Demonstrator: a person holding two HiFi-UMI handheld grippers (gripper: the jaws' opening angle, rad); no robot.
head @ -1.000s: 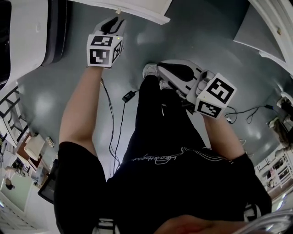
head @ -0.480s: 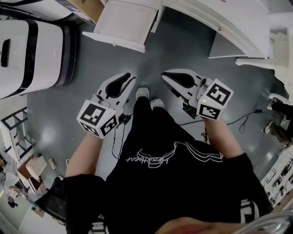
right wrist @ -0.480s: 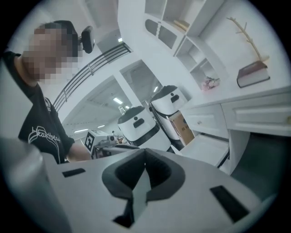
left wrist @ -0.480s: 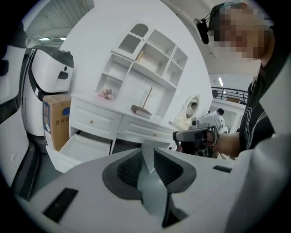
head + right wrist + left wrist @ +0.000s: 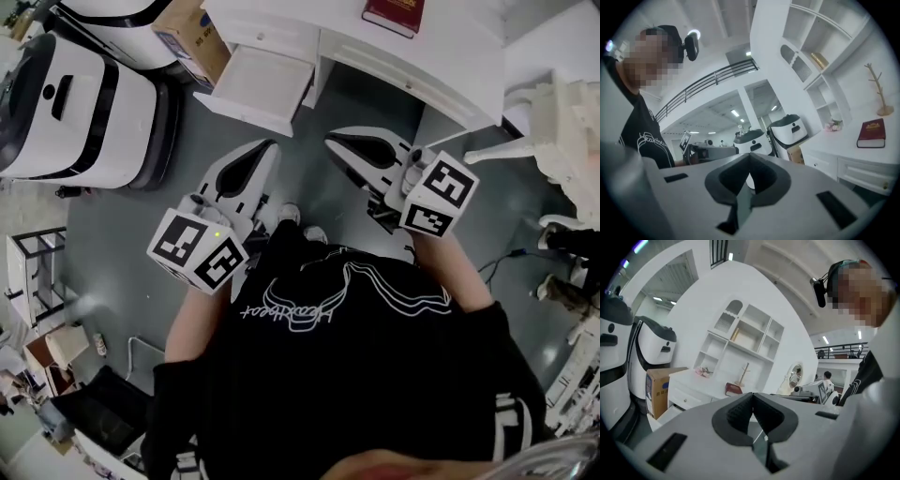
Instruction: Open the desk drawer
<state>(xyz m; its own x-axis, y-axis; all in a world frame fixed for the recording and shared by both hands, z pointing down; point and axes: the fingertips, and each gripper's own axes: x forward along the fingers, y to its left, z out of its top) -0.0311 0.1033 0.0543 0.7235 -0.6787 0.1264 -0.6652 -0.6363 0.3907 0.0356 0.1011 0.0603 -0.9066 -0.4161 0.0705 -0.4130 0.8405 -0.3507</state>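
The white desk runs along the top of the head view, and its drawer stands pulled out at the left end. My left gripper is held in the air below the drawer, apart from it. Its jaws have just closed with nothing between them, and the left gripper view shows its pads meeting. My right gripper hovers beside it in front of the desk, shut and empty, with its pads together. A red book lies on the desktop.
Large white machines stand left of the desk, with a cardboard box next to the drawer. An ornate white piece of furniture stands at the right. Cables lie on the grey floor. White shelving rises behind the desk.
My left gripper has drawn back from the far upper left to sit beside the right one. Both grippers have risen, and the desk and open drawer have come into the head view.
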